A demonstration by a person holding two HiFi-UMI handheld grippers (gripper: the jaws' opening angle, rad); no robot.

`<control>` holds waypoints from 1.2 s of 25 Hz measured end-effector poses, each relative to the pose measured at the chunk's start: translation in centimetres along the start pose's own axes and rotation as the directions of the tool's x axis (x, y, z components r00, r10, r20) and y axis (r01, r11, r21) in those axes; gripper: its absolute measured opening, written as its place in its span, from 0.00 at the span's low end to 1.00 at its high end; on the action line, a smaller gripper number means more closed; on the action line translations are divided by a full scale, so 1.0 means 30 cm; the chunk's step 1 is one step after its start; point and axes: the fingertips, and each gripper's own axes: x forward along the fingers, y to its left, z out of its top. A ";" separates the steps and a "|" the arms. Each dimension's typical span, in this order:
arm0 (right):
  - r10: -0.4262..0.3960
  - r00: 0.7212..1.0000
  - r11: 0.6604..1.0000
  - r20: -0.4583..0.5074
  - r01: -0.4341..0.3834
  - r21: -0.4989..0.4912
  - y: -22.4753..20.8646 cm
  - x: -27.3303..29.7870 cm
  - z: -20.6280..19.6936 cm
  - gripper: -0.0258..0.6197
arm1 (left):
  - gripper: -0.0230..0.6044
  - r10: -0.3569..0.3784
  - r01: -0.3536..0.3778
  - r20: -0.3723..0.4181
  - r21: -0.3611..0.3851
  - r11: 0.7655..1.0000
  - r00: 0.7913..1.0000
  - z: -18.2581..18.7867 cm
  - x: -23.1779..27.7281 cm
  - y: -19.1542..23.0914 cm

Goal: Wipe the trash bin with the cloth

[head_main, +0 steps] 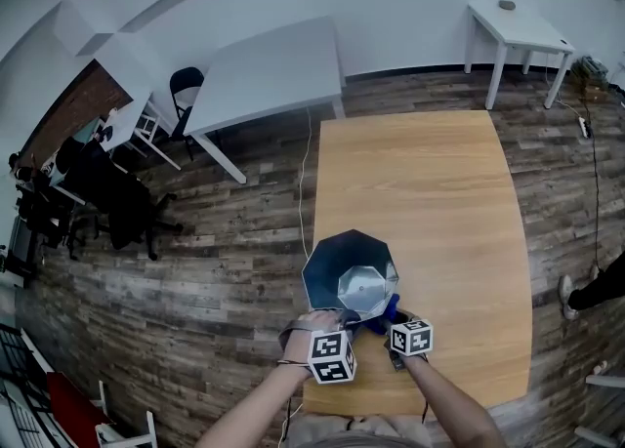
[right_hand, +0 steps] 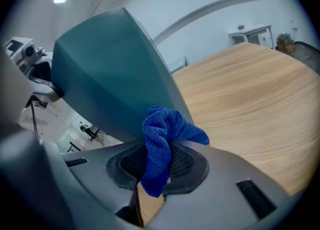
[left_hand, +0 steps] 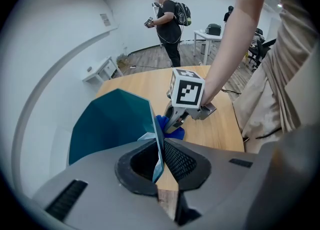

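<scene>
Two grips are in place at once. The left gripper (left_hand: pixel 159 161) has its jaws closed on the thin upper rim of the trash bin (head_main: pixel 322 265), the teal wall sandwiched edge-on between the pads. The right gripper (right_hand: pixel 157 166) is clamped on the blue cloth (right_hand: pixel 162 134), which bulges out of the jaws as a bunched wad.

In the head view the bin stands at the lower centre of the frame, on the near part of the wooden table (head_main: pixel 420 192) and close to its left edge. The cloth sits at the bin's lower-right side, and in the right gripper view the wad lies against the bin's outer wall, or just short of it (I cannot tell contact for certain). The wipe looks about to start.

Several things could go wrong from here:

- The bin looks light and is steadied only by a pinch on its rim, so a firm push with the cloth could tilt it or slide it toward the table's left edge.
- The rim could slip out of the left jaws if the bin twists under that push.
- Because the cloth is balled up, only a small patch would rub the wall, leaving streaks of it unwiped.
- Dragging the wad along the faceted wall could tug it out of the right jaws.
</scene>
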 end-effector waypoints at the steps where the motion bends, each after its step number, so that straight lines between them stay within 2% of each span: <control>1: -0.012 1.000 1.000 -0.016 0.012 0.008 -0.017 0.025 -0.018 0.16 | 0.11 -0.001 0.001 0.001 0.002 1.000 1.000 -0.002 0.001 0.001; 6: -0.074 0.993 0.994 -0.094 0.082 0.078 -0.108 0.123 -0.091 0.16 | 0.11 -0.010 0.010 0.007 -0.003 1.000 1.000 0.003 0.003 0.006; 9: -0.117 0.986 0.989 -0.120 0.127 0.081 -0.151 0.164 -0.110 0.16 | 0.11 -0.013 0.013 0.006 -0.021 1.000 1.000 0.006 0.008 0.006; 14: -0.128 0.984 0.987 -0.123 0.139 0.080 -0.167 0.191 -0.124 0.16 | 0.11 -0.010 0.010 -0.003 -0.047 0.999 1.000 0.002 0.015 0.010; 18: -0.136 0.984 0.986 -0.115 0.145 0.079 -0.143 0.137 -0.104 0.16 | 0.11 0.009 -0.009 0.014 -0.023 1.000 1.000 -0.003 0.012 -0.004; 19: -0.134 0.985 0.987 -0.107 0.142 0.076 -0.128 0.116 -0.096 0.16 | 0.14 0.005 -0.005 0.023 -0.012 1.000 1.000 -0.008 0.009 -0.015; 22: -0.105 0.992 0.991 -0.069 0.110 0.070 -0.066 0.037 -0.070 0.16 | 0.27 -0.005 0.003 0.043 0.057 0.998 0.999 -0.027 -0.006 -0.043; 26: -0.075 0.997 0.994 0.011 0.074 0.083 0.056 -0.113 0.001 0.16 | 0.30 0.009 -0.017 0.045 0.181 0.983 0.999 -0.084 -0.056 -0.033; 30: -0.046 0.996 0.996 0.075 0.040 0.077 0.178 -0.263 0.053 0.16 | 0.31 0.023 -0.009 -0.039 0.329 0.944 0.999 -0.176 -0.055 -0.027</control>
